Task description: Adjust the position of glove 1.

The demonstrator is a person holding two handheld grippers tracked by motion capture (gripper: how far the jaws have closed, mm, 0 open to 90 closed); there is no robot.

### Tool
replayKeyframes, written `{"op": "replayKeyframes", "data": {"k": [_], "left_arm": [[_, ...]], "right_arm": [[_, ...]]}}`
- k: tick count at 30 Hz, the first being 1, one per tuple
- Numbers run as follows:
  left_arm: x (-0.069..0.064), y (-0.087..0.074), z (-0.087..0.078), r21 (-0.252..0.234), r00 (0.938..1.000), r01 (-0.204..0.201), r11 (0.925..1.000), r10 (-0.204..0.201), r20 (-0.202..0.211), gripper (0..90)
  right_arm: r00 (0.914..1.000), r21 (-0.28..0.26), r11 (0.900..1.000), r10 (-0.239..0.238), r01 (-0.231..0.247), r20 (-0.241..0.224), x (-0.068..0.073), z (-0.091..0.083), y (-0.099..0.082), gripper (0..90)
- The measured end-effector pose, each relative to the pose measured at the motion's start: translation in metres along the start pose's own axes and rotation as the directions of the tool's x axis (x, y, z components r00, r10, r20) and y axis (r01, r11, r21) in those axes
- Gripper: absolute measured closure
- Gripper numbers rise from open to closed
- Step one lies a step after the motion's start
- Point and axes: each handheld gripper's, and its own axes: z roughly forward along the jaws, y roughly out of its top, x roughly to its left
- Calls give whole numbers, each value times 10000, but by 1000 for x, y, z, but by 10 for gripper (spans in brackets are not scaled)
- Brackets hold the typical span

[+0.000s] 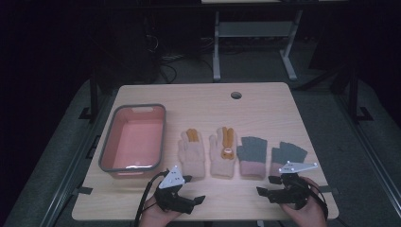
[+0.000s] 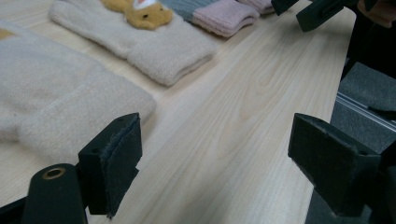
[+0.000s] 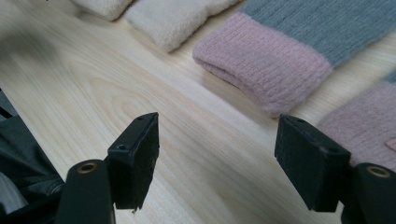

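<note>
**Open jaws over bare wood beside the cream gloves**

The left gripper [image 2: 212, 161] hangs with its two black jaws spread wide and nothing between them but the pale wooden table [image 2: 243, 116]. A cream glove [image 2: 60, 100] lies just left of the near jaw. Farther off lies a second cream glove with a brown bear figure [image 2: 149, 35], then a pink-cuffed grey glove [image 2: 219, 16]. The right gripper [image 2: 317, 9] shows at the far right.

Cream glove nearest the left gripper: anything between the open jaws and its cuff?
Nothing visible. The left gripper is open, with bare table between it and the cream glove; the pink basin sits off to its left.
</note>
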Motion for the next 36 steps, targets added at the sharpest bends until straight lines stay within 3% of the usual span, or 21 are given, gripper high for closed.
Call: {"op": "replayKeyframes", "data": {"k": [11,13,16,24,36], "left_arm": [[-2,-1,-5,-57,9999,-118,9999,118,-1,176],[-3,-1,-10,-278,9995,-187,9994,181,-243,175],[-3,-1,-11,-274,9995,-202,9994,196,-231,175],[1,0,-12,-333,9997,-3,9994,-5,-228,175],[2,-1,-12,-312,9999,-17,9995,12,-157,175]], "right_arm": [[9990,77,9990,-449,449,-20,13,2,8,301],[9983,268,9980,-561,566,-183,19,3,16,311],[9981,465,9975,-519,533,-321,22,4,22,314],[9905,756,9885,-1270,1309,-535,32,12,47,312],[9856,1143,9799,-1572,1635,-617,34,22,71,312]]}}
